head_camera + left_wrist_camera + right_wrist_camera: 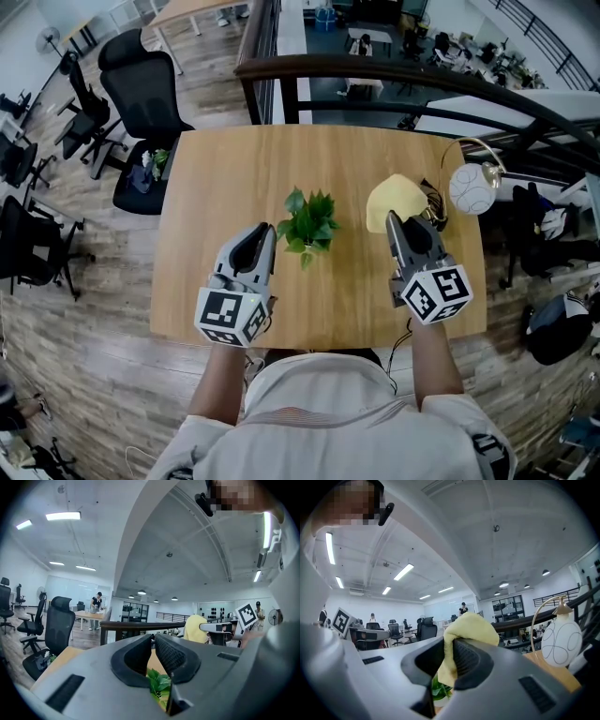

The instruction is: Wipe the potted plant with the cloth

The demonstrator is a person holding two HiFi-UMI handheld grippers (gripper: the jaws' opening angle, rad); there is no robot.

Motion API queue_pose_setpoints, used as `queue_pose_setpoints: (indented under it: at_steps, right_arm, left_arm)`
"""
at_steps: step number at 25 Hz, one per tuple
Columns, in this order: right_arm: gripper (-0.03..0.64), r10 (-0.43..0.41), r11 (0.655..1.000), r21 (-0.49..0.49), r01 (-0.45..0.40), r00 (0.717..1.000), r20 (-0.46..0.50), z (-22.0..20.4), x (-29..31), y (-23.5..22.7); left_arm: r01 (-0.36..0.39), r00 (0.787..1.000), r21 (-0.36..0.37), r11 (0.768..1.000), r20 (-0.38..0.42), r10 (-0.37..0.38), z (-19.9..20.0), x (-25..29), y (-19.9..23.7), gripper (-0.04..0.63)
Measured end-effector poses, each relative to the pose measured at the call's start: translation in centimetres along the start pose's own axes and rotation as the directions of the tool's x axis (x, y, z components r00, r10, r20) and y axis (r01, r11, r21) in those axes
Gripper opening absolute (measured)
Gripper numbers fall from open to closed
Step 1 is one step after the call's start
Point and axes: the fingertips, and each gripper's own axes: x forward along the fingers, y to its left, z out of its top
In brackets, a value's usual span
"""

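1. Your left hand-held gripper [264,232] is nearest you, over the bench [216,178] and just left of the potted plant [309,223]. Its jaws are drawn together with nothing between them. It is not steadying the plant, so a push from the other side could slide or tip it.
2. Your right hand-held gripper [395,221] is level with the left one, to the right of the plant and apart from it. Its jaws are clamped on the yellow cloth [392,199]. Only a fold is pinched, and most of the cloth bunches beyond the tips. A hard drag through the leaves could pull it free.
3. The plant stands mid-bench between your two grippers, and the cloth is not touching it, so wiping looks not yet begun. The leaves are thin, and a bare jaw tip meeting them instead of cloth could tear them. The foliage mostly hides the pot, so I can only guess it is light and easily toppled.
4. Further right, near the cloth, stands a round white lamp [472,187]. A wide swing of your right arm could knock it.
5. The bench's far edge meets a dark railing [375,73]. A forward shove could send the plant that way.
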Motion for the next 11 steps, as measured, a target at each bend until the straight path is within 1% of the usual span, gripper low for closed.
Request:
queue_pose_setpoints:
  at_steps: [11]
  right_arm:
    - [0.097, 0.015, 1.000, 0.003, -0.015, 1.000, -0.006, -0.3, -1.1, 0.4]
  left_arm:
    - [0.000, 1.000, 0.000, 1.000, -0.001, 0.000, -0.1, -0.5, -1.0, 0.038]
